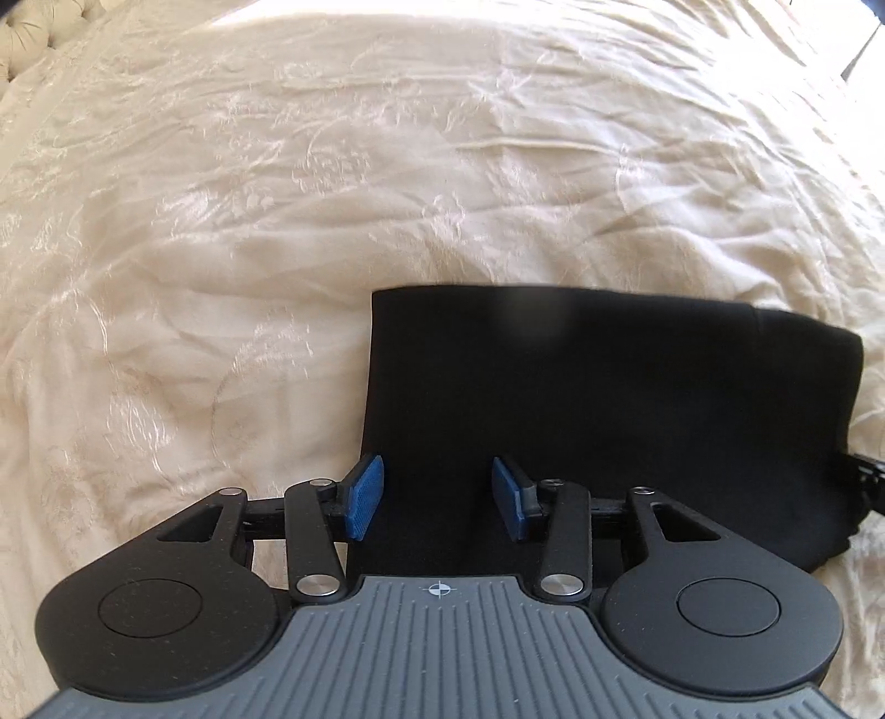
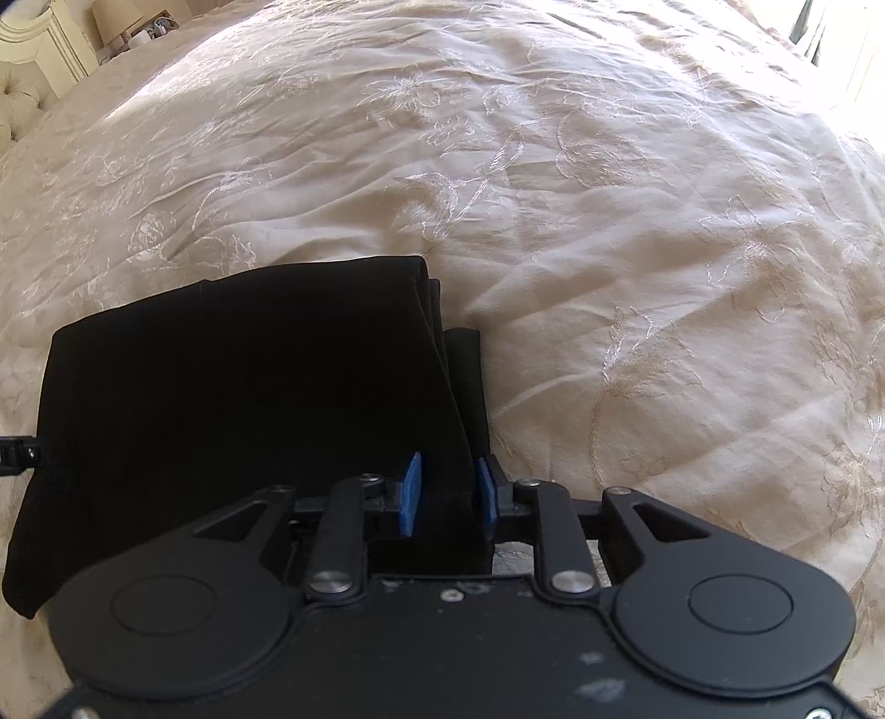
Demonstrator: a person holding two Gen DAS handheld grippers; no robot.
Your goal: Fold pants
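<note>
The black pants [image 1: 597,398] lie on the bed's cream embroidered bedspread [image 1: 387,166], at its near edge, already reduced to a compact, roughly rectangular stack. The left wrist view shows a straight left edge and a clean far edge; the right wrist view shows several layers stepped along the right side of the stack [image 2: 437,332], which indicates more than one fold is in place. The left gripper [image 1: 437,498] hangs over the near left part of the stack with its jaws wide apart and nothing between the blue pads [image 1: 365,495]. Whether the pads touch the cloth cannot be told. The right gripper [image 2: 445,500] sits at the near right side of the stack, jaws partly apart, with the layered right edge of the cloth running between the pads [image 2: 410,500]. A gap shows on either side, so no clamp is evident. Each gripper's tip is just visible at the margin of the other camera's view, placing the two at opposite ends of the stack. A tufted headboard [image 2: 16,105] and a lamp [image 2: 113,25] stand at the far left, well apart from the work. Judgement: the folding appears substantially complete. What remains, if anything, is squaring the uneven right-hand layers, or one further fold should a smaller bundle be wanted. The near right corner looks slightly slack and may need smoothing.
</note>
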